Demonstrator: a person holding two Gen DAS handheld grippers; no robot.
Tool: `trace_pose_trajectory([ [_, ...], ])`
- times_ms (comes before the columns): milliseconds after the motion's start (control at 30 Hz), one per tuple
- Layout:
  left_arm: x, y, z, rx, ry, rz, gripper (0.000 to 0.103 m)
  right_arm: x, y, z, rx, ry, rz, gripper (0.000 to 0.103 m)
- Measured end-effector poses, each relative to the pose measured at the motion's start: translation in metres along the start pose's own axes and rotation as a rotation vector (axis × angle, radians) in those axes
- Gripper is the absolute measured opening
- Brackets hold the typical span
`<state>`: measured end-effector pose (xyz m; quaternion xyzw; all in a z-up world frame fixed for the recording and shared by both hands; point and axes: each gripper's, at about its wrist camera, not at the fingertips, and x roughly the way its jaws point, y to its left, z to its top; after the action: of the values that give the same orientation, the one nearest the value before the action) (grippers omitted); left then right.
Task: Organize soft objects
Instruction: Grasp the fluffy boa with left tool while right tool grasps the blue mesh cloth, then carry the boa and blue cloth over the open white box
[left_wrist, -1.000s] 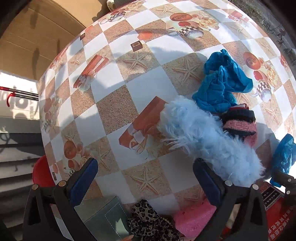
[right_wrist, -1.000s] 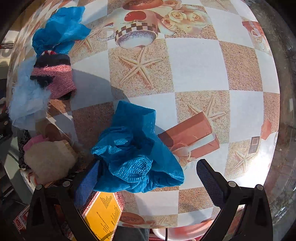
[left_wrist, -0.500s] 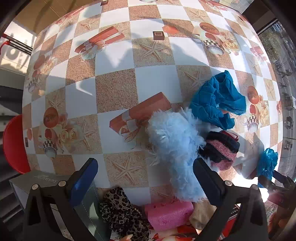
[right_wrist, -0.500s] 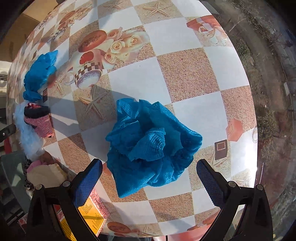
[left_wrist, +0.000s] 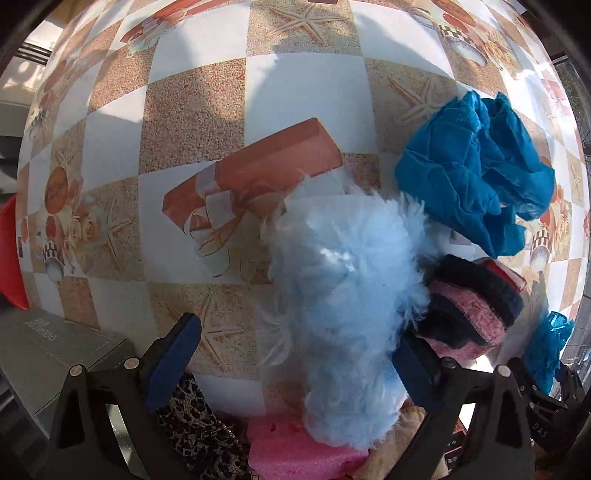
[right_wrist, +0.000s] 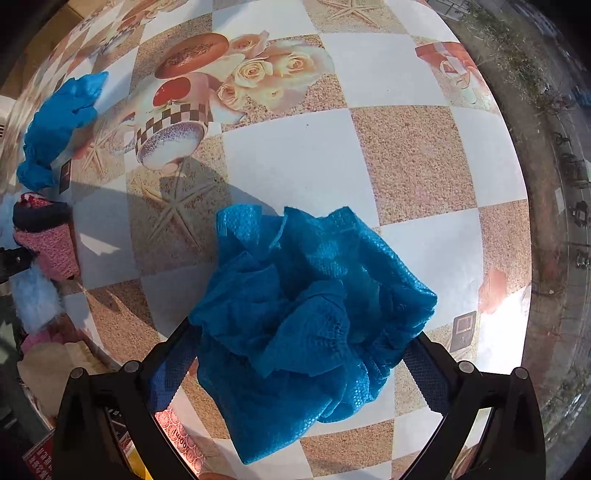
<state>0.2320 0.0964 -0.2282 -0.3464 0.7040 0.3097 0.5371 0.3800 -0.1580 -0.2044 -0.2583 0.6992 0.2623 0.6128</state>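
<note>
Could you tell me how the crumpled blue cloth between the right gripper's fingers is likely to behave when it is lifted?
The blue cloth lies in loose, thin folds, so it will probably sag and unfurl. It looks light for its bulk. Its dimpled weave should resist slipping.

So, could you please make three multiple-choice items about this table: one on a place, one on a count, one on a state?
1. In the left wrist view, the pink-and-dark knitted piece lies
A) against the pale blue fluffy piece
B) alone at the far edge of the table
C) under a book

2. How many blue cloths does the right wrist view show?
A) one
B) two
C) four

3. The near blue cloth in the right wrist view is
A) folded flat
B) rolled into a tight tube
C) crumpled in a heap

Answers:
1 A, its dark edge touches the fluff.
2 B, the near one, plus the far blue cloth at the left.
3 C, it shows loose, irregular folds.
</note>
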Motion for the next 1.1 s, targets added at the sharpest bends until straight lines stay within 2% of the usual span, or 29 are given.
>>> trace_pose_trajectory([
  [100, -0.002, -0.003, -0.001, 0.006, -0.013, -0.029, 0.089, 0.0, -0.006, 0.001, -0.004, 0.013, 0.001, 0.103],
  [133, -0.006, -0.006, -0.002, 0.027, -0.029, -0.027, 0.08, 0.0, -0.006, 0.002, -0.009, 0.023, 0.001, 0.103],
  [167, -0.009, -0.006, -0.01, 0.051, -0.051, -0.023, 0.064, 0.001, -0.01, 0.009, -0.01, 0.027, 0.001, 0.103],
  [200, -0.014, -0.008, -0.01, 0.077, -0.063, -0.019, 0.051, 0.011, -0.009, 0.021, -0.01, 0.026, -0.004, 0.098],
  [233, -0.016, -0.011, -0.011, 0.1, -0.064, -0.017, 0.027, 0.009, -0.008, 0.022, -0.008, 0.015, -0.005, 0.094],
  [267, -0.019, -0.011, -0.012, 0.108, -0.067, -0.026, 0.027, 0.003, -0.005, 0.024, -0.012, -0.004, -0.005, 0.082],
  [300, -0.023, -0.01, -0.014, 0.112, -0.08, -0.037, 0.027, -0.002, -0.001, 0.024, -0.027, -0.026, -0.007, 0.063],
  [367, -0.034, -0.008, -0.022, 0.127, -0.122, -0.036, 0.026, -0.014, 0.011, 0.026, -0.076, -0.059, -0.004, 0.041],
  [567, -0.08, -0.013, -0.061, 0.212, -0.249, -0.032, 0.026, -0.046, 0.017, 0.024, -0.064, -0.1, 0.122, 0.039],
  [767, -0.12, -0.009, -0.108, 0.288, -0.352, -0.066, 0.026, -0.101, 0.025, 0.013, -0.06, -0.161, 0.192, 0.039],
  [900, -0.139, -0.001, -0.143, 0.338, -0.4, -0.088, 0.026, -0.134, 0.04, -0.005, -0.075, -0.206, 0.227, 0.039],
  [1100, -0.154, 0.026, -0.191, 0.358, -0.422, -0.135, 0.026, -0.168, 0.08, -0.036, -0.122, -0.244, 0.279, 0.039],
])
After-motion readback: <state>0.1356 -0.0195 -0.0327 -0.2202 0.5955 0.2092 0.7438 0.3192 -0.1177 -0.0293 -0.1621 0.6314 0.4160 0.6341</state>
